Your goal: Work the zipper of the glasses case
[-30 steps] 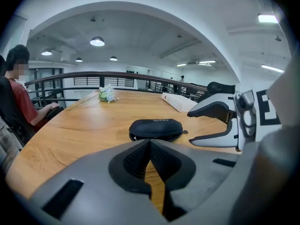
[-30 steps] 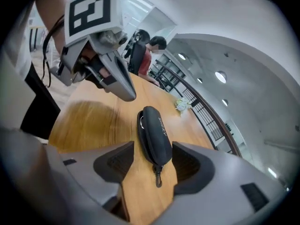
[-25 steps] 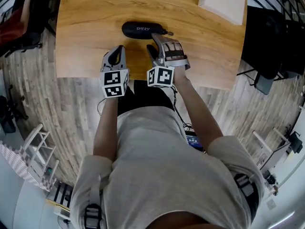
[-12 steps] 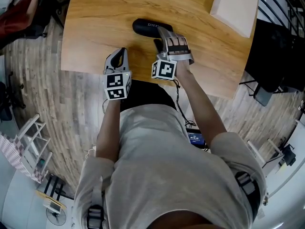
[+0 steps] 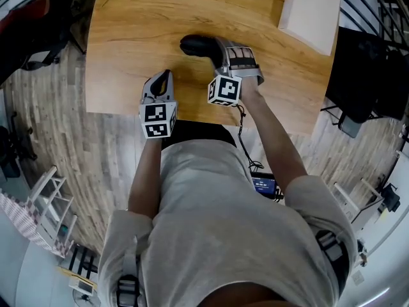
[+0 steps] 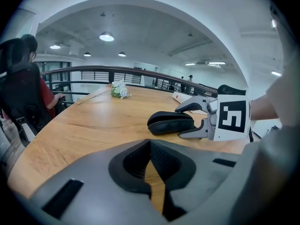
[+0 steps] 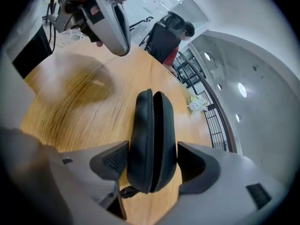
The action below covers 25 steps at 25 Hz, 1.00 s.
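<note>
Nearest the person, the left gripper (image 5: 164, 77) is clamped shut on nothing above the wooden table (image 5: 128, 37), and just past it the right gripper (image 7: 153, 159) has just been opening its jaws, which now loosely straddle the black glasses case (image 7: 151, 121) lying there.

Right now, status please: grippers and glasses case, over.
Left gripper shut, empty. Right gripper just opened, jaws around glasses case on table. Nothing blocking.
</note>
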### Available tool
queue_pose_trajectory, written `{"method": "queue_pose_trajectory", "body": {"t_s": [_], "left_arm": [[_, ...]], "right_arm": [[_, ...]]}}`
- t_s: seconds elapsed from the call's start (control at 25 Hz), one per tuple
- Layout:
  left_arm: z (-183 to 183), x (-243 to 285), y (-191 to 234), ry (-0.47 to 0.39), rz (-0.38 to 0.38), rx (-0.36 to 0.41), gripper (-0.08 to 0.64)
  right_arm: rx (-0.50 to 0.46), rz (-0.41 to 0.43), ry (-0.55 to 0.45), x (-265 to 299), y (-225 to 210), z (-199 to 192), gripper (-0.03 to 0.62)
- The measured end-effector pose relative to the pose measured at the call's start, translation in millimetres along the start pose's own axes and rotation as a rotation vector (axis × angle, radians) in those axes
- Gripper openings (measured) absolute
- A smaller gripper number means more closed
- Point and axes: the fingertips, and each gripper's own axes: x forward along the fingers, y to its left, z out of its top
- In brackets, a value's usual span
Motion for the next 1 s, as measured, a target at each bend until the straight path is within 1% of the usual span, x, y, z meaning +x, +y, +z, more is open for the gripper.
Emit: {"method": "queue_pose_trajectory", "body": {"t_s": [0.16,0.24,0.28,0.36,0.48,0.6,0.64,0.72,0.76,0.84,0.88,1.0], "left_arm": [[19,13,8,0.010,-0.053,0.049,0.023],[26,18,7,0.023,-0.100,0.099,0.024],[32,21,6,0.024,-0.130,0.138,0.025],[45,26,-1,0.021,-0.197,0.245,0.025],[59,33,-16,0.036,-0.289,0.443,0.025],[64,34,-36,0.066,-0.390,0.636,0.028],[63,34,-44,0.080,-0.426,0.696,0.053],[54,36,-62,0.120,-0.495,0.813,0.249],[49,37,-70,0.138,-0.520,0.874,0.290],[40,42,-84,0.153,-0.543,0.991,0.309],[37,44,-91,0.156,-0.549,1.034,0.319],[28,53,-112,0.160,-0.570,1.099,0.327]], "right_arm": [[0.030,0.031,-0.010,2,-7,0,0.313],[0.047,0.066,-0.029,0,-5,2,0.313],[0.055,0.087,-0.044,-1,-4,3,0.311],[0.079,0.131,-0.083,-4,-2,8,0.310],[0.101,0.194,-0.134,-10,1,11,0.305],[0.102,0.220,-0.156,-19,3,13,0.301],[0.105,0.223,-0.162,-23,4,13,0.301],[0.108,0.225,-0.171,-31,5,13,0.298],[0.105,0.223,-0.174,-35,6,13,0.298],[0.101,0.221,-0.182,-43,8,11,0.296],[0.101,0.223,-0.188,-46,10,9,0.296],[0.106,0.235,-0.205,-58,18,0,0.295]]}}
